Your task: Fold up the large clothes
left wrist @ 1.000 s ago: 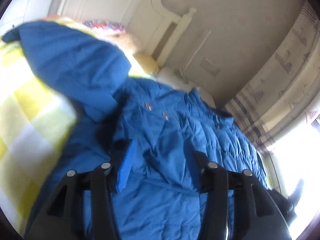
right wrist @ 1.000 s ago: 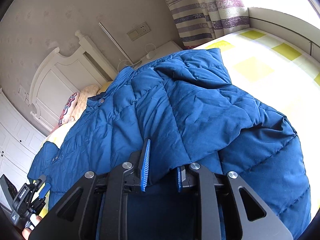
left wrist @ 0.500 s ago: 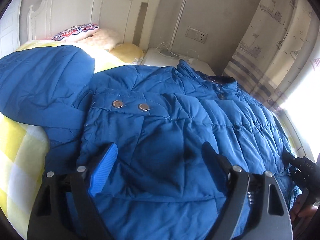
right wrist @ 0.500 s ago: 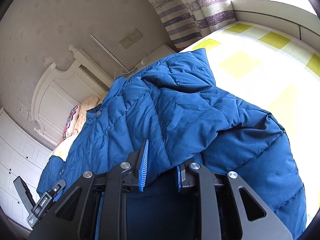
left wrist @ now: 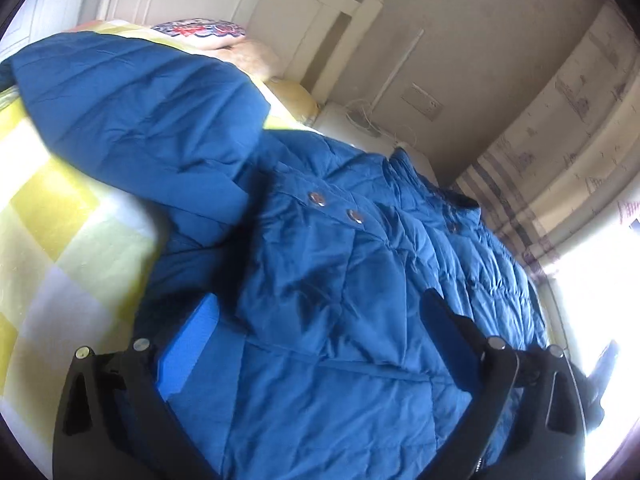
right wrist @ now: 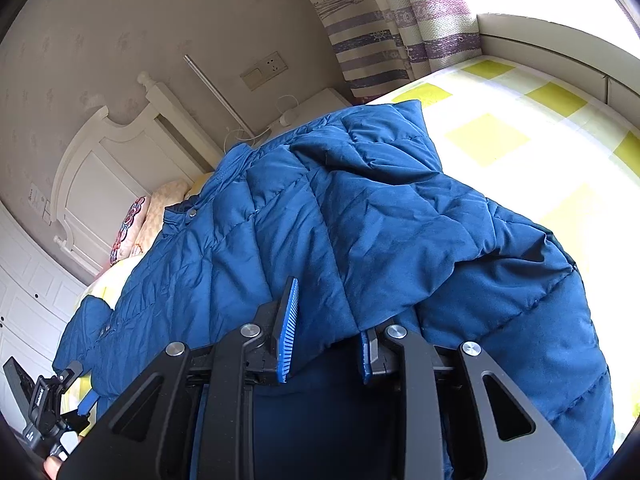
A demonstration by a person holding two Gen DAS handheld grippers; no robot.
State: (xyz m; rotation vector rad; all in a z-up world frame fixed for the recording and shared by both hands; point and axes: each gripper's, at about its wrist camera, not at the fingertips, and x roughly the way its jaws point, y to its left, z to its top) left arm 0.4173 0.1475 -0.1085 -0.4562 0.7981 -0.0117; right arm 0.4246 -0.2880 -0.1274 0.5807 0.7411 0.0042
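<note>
A large blue quilted jacket [left wrist: 340,264] lies spread on a bed with a yellow and white checked cover [left wrist: 48,216]. Its hood or sleeve [left wrist: 132,112] is folded out to the left. My left gripper [left wrist: 316,320] is open wide, its jaws standing over the jacket front near two snap buttons [left wrist: 352,216]. In the right wrist view the jacket [right wrist: 360,216] is bunched up, and my right gripper [right wrist: 328,328] is shut on a fold of its fabric. The left gripper also shows at the lower left of the right wrist view [right wrist: 52,408].
A white headboard [right wrist: 100,168] and pillows [left wrist: 224,40] are at the bed's head. A white nightstand [left wrist: 360,128] with cables stands by the wall. Striped curtains [right wrist: 380,32] and a bright window are to the right. The checked cover [right wrist: 520,140] lies bare beside the jacket.
My left gripper has swung and tilted over the jacket front, staying open. My right gripper keeps its hold on the fold and has shifted only slightly.
</note>
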